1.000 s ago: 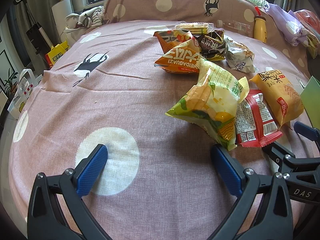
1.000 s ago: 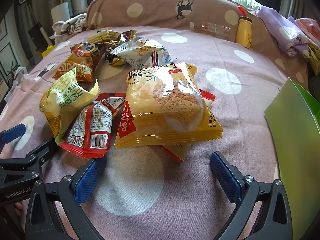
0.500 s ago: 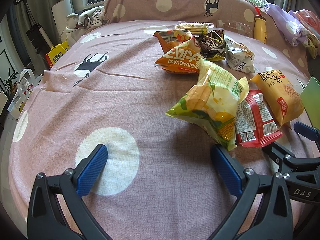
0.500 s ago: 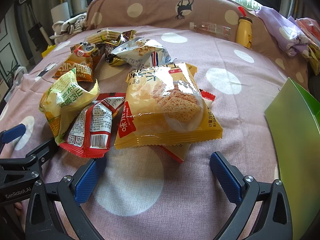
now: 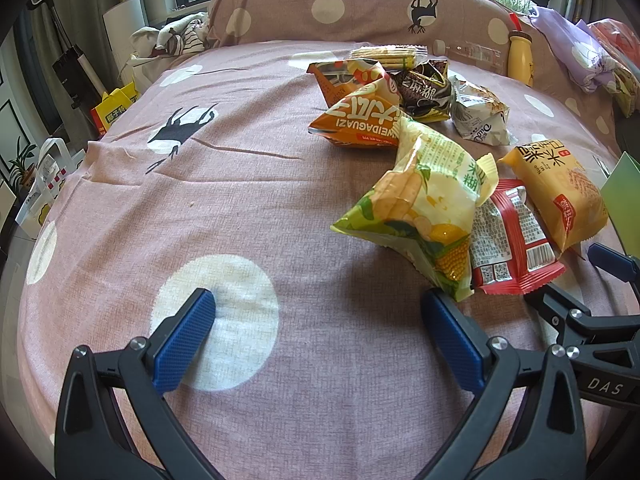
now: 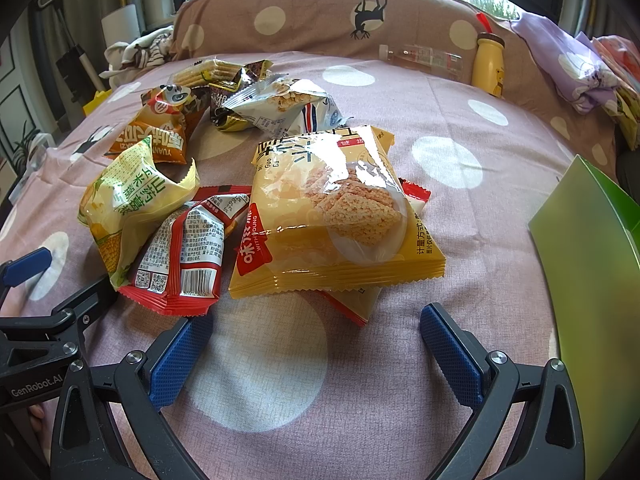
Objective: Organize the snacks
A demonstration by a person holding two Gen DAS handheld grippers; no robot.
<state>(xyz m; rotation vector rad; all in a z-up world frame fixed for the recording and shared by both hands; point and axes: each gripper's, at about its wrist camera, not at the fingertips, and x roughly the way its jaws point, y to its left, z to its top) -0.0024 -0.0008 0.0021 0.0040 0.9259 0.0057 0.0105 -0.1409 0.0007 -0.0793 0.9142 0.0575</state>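
Several snack bags lie on a pink dotted bedsheet (image 5: 224, 200). In the right wrist view a yellow rice-cracker bag (image 6: 336, 216) lies just beyond my open right gripper (image 6: 316, 344), atop a red-edged packet. To its left sit a red packet (image 6: 184, 252) and a yellow-green corn bag (image 6: 132, 200). In the left wrist view my left gripper (image 5: 316, 332) is open over bare sheet, with the corn bag (image 5: 420, 208) close to its right finger. The red packet (image 5: 508, 240) and the yellow bag (image 5: 560, 192) lie further right. An orange bag (image 5: 360, 120), a dark bag and a silver bag sit behind.
A green box (image 6: 592, 272) stands open at the right. A yellow bottle (image 6: 488, 60) and a clear bottle (image 6: 420, 56) lean by the dotted pillow (image 6: 320, 20). Purple bedding (image 6: 576, 72) is piled far right. The right gripper's side (image 5: 592, 320) shows in the left view.
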